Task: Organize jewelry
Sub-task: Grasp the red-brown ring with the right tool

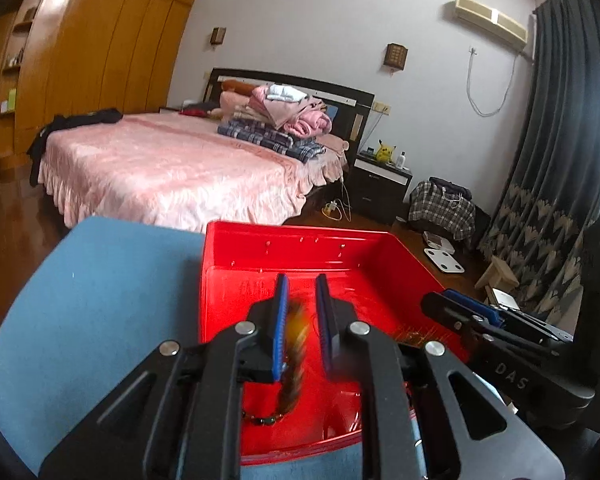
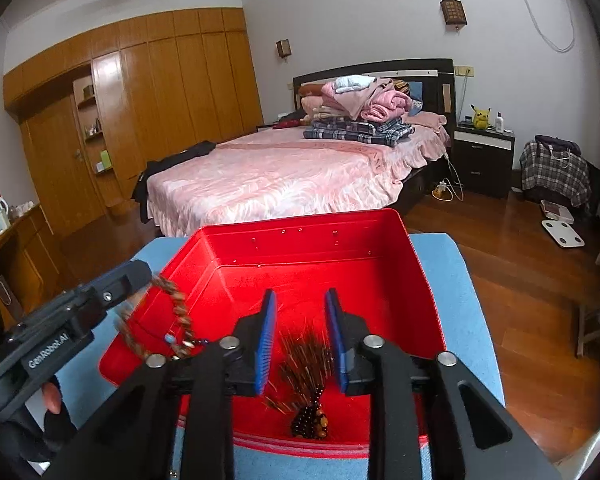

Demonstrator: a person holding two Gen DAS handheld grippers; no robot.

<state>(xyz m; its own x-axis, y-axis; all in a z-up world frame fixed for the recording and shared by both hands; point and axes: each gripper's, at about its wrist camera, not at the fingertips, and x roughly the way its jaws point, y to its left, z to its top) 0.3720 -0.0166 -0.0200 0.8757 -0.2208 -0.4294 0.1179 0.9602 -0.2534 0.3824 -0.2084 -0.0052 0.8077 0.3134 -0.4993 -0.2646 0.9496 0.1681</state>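
While the left gripper dangles a brown bead bracelet over the red box, its jaws part-open, lower before releasing. Right gripper hovers open, empty, above the tasselled bead string.

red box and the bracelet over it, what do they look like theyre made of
Red box: looks like glossy painted metal or hard plastic; thin walls, small rivet-like dots on the back wall, sheen on the floor. Cannot tell which.

Bracelet: mottled brown round beads, possibly wood or stone, plus one pale blue bead. It is motion-blurred, dangling at the left gripper.

Mat underneath: matte blue, felt-like fabric.
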